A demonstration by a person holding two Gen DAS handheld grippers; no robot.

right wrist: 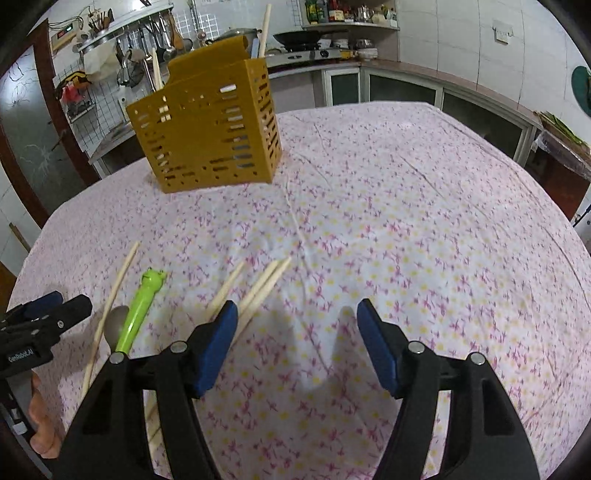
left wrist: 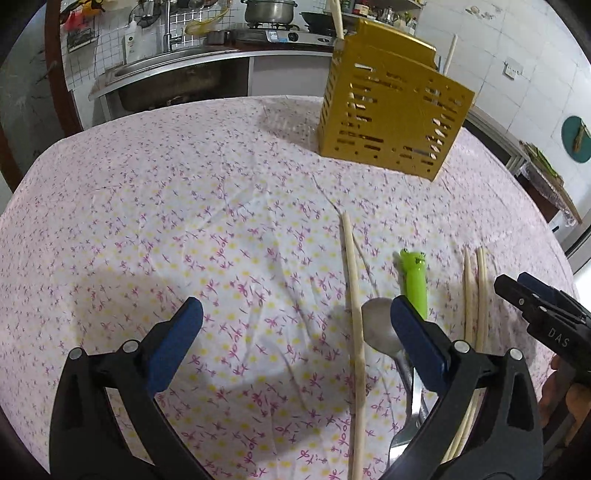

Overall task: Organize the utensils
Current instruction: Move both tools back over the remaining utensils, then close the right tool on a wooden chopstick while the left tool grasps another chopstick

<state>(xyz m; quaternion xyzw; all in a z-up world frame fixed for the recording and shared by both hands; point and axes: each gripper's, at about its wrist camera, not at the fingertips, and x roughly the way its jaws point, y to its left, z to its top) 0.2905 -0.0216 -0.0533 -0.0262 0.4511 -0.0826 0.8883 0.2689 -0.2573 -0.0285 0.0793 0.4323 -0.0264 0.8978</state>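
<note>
A yellow slotted utensil caddy (left wrist: pixel 391 110) (right wrist: pixel 207 125) stands on the flowered tablecloth with chopsticks (right wrist: pixel 264 29) sticking out of it. My left gripper (left wrist: pixel 295 314) is open wide and low over the cloth, holding nothing. A single chopstick (left wrist: pixel 352 314) (right wrist: pixel 110 295) lies just inside its right finger. A metal spoon (left wrist: pixel 378 328) (right wrist: pixel 114 325) and a green frog-topped utensil (left wrist: pixel 415 280) (right wrist: pixel 142 306) lie partly behind that finger. My right gripper (right wrist: pixel 297 314) (left wrist: pixel 535 306) is open over bare cloth. Its left finger covers part of a loose bunch of chopsticks (right wrist: pixel 266 284) (left wrist: pixel 474 295).
The round table (right wrist: pixel 443 184) drops off at its edges on all sides. Kitchen counters, a sink (left wrist: pixel 166 74) and a stove with a pot (left wrist: pixel 269 11) stand behind it. A person's hand (right wrist: pixel 40 424) holds the left gripper's handle.
</note>
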